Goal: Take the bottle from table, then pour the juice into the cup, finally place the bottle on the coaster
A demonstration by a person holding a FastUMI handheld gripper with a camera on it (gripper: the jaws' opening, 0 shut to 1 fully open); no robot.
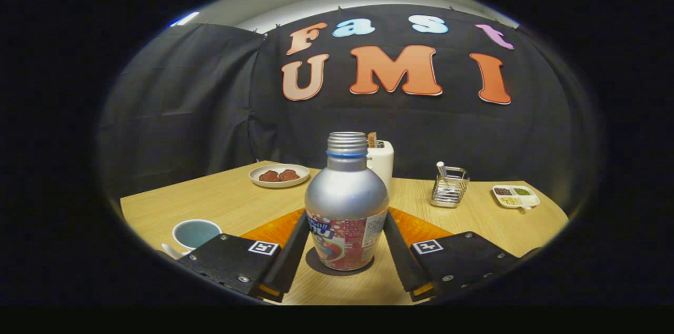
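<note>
Left to right across the table (221, 199): cup (196, 233) near the left front edge, bluish inside, contents not readable; further back a plate (279, 175) with two brown pieces. Centre: bottle (346, 202) upright between the fingers of the gripper (346, 239), standing on a dark round coaster (337, 265) with an orange mat (421, 228) behind it. Both fingers lie against the bottle's lower sides at label height; whether they press or only touch cannot be settled, since fisheye distortion hides any gap, so I read it as probably closed on the bottle. Behind the bottle a white container (382, 163); to the right a wire caddy (449, 186), then a small divided dish (516, 196) near the right edge. Bottle: silver metal shoulder, threaded neck, cap off, blue ring under the thread, colourful printed band around the lower body. Judgement: with the mouth open, keep the bottle vertical during any lift or set-down, hold squarely at the label band, and avoid tilt until it is over the cup. If this is the final placement, seat the base flat on the coaster before opening.
</note>
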